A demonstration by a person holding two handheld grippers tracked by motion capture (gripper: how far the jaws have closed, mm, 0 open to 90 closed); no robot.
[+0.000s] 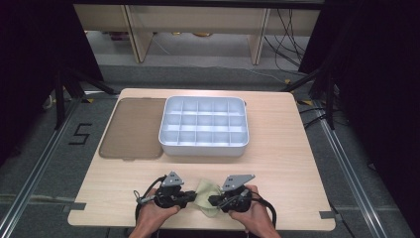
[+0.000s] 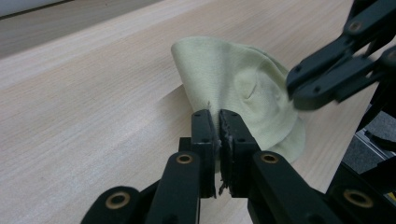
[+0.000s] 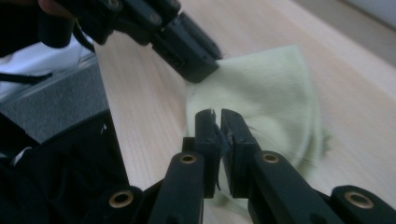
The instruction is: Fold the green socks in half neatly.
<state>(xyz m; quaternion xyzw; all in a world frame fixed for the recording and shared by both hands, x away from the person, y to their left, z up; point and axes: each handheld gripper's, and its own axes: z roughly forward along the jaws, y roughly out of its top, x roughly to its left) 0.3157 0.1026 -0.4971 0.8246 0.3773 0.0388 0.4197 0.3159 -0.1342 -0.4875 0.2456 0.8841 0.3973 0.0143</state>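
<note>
Pale yellow-green cloth (image 1: 207,196), crumpled, pinched between both grippers, near table edge

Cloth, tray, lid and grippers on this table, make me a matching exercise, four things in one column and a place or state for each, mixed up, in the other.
1. cloth
2. tray
3. lid
4. left gripper

A. flat on the table, left of the tray
B. pale green, pinched from both sides
C. white, divided into compartments
D. shut on the cloth's edge

Pairs: 1-B, 2-C, 3-A, 4-D
</note>
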